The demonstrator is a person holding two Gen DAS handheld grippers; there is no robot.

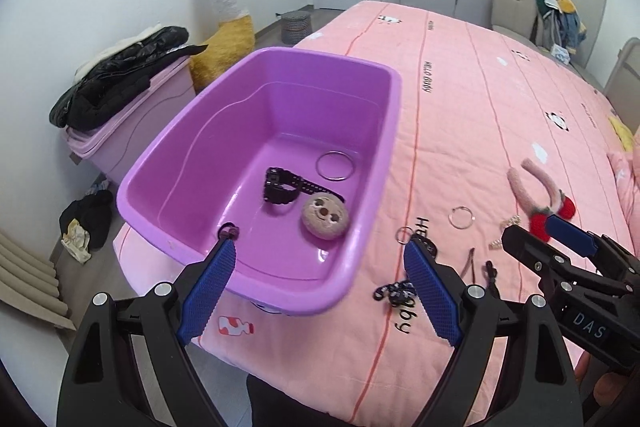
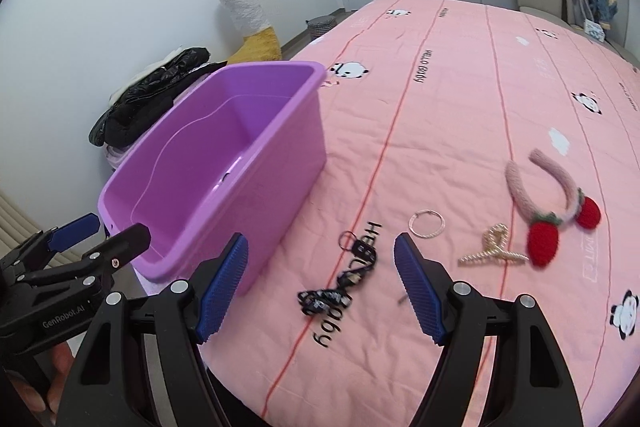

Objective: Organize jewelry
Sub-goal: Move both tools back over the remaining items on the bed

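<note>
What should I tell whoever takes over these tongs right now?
Left tongs: open, empty, over the purple bin's near rim.
Right tongs: open, empty, above the black lanyard.
Done: black watch, large ring and round smiley-face piece lie in the bin.
Left on the pink bedspread: the lanyard, small hoop, pearl hair claw, strawberry headband.

Glossy plastic tub [image 1: 372, 163]; knitted woolly headband [image 2: 520, 187]; quilted cloth bedspread [image 2: 460, 107]; shiny metal ring [image 2: 426, 223].
</note>
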